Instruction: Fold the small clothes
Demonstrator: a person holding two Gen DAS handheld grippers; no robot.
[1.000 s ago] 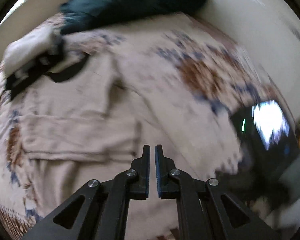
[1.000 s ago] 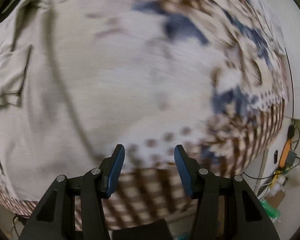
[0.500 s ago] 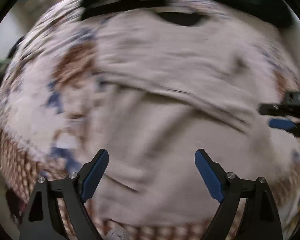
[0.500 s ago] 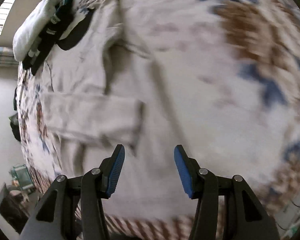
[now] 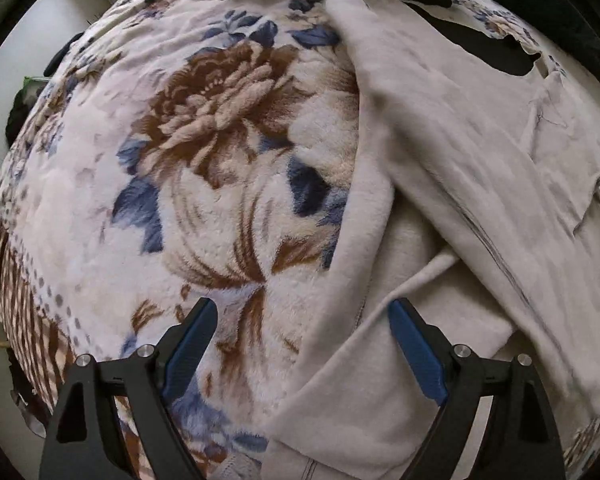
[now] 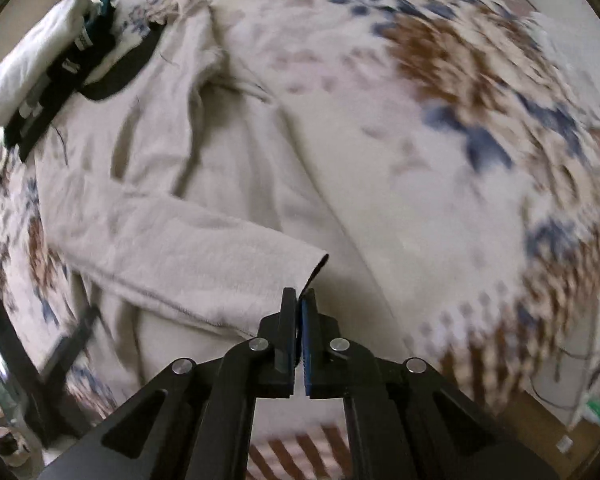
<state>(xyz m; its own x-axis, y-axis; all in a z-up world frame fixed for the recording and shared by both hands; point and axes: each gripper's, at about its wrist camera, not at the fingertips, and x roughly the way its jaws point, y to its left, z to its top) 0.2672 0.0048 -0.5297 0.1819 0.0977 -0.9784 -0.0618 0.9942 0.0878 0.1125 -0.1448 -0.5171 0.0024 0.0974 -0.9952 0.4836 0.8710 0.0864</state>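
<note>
Floral blanket [image 5: 204, 184] w/ cream top [image 6: 204, 216], dark clothes pile [image 6: 56, 92] beside collar.

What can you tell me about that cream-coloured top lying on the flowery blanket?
The cream long-sleeved top is soft, fleecy-looking fabric with a dark inner neckline. It lies spread and creased on the floral blanket, one sleeve folded across its body. The right tool is shut on that sleeve's cuff. The left tool hangs open over its other edge, where fabric is bunched.
</note>
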